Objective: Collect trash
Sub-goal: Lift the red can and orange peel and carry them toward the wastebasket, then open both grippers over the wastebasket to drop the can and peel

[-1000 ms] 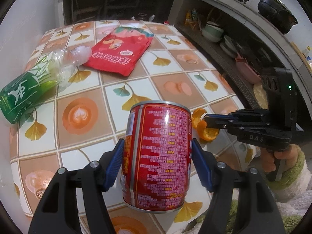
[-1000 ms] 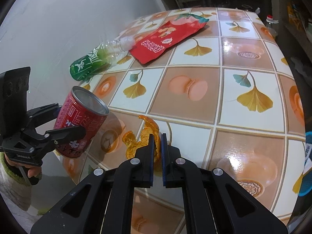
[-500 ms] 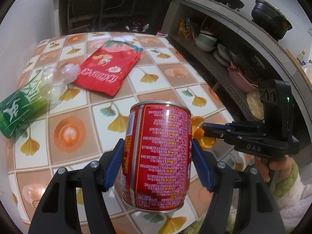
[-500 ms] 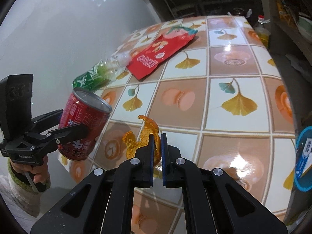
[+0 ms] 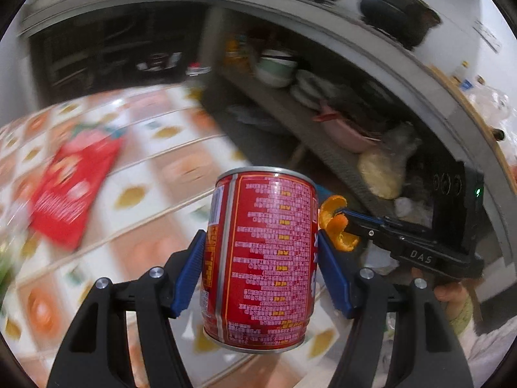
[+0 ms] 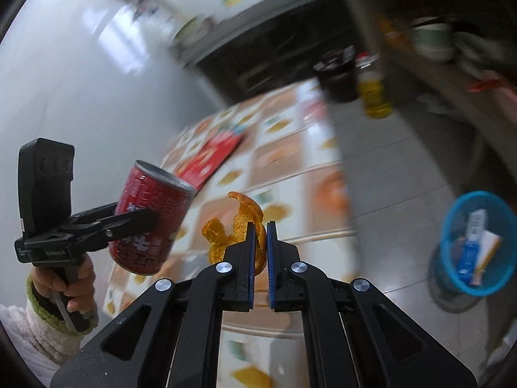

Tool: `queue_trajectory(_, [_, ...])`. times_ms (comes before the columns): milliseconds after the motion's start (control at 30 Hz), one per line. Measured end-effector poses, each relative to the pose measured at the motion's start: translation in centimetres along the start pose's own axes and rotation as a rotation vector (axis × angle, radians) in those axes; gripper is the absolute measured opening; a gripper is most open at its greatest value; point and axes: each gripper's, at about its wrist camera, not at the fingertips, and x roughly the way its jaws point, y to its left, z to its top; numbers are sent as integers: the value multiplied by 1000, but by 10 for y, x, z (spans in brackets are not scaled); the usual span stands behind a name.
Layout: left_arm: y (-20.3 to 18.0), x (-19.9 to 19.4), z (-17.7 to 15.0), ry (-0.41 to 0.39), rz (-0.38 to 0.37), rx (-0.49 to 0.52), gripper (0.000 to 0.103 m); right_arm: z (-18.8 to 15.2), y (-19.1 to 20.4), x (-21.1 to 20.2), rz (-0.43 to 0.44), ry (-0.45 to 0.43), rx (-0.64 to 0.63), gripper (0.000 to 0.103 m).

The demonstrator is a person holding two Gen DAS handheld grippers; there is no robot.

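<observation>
The blue bin [image 6: 478, 242] sits on the floor past the tabletop's [image 6: 290, 158] right edge, nearer the right gripper [image 6: 260, 242], whose fingers pinch an orange peel [image 6: 240, 223]. The left gripper [image 5: 261, 258] squeezes an upright red can [image 5: 261, 258]. Everything behind is blurry.

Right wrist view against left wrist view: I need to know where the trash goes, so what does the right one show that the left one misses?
Only the right wrist view shows the blue bin on the floor, with wrappers already inside, and a yellow bottle.

Only the left wrist view shows the shelf of bowls and the dark pot above.

Both show the left gripper clamping the red can, the right gripper pinching the orange peel, and the red packet on the tiled table.
</observation>
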Motion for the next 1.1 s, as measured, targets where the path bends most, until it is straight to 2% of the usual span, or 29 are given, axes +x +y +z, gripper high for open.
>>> queue_trajectory(100, [-32,34,32,46,-71,47,65,-3,-49,-31,-98,-61,88,5])
queue_trajectory(233, [-73,96,73,138,-123,94,65,-21,-118,-60,-239,-111,231,5])
queue_trajectory(400, [-108,195,99,310,-150,79,65,-60,-202,-66,-382,-103,430,5])
queue_trajectory(467, [-118,244,98,396,-147,58,65,-74,-228,-57,-419,-78,483,5])
queue_trajectory(567, [-135,312,90,497,-102,80,65,-92,-267,-35,-449,-24,560,5])
queue_trajectory(733, [-147,413,68,640,-21,69,65,-99,-305,1,-479,36,608,5])
queue_trajectory(933, [-150,483,49,705,62,88,65,-95,-353,37,-526,101,642,5])
queue_trajectory(1100, [-147,505,43,712,97,90,65,-97,-378,54,-574,151,633,12])
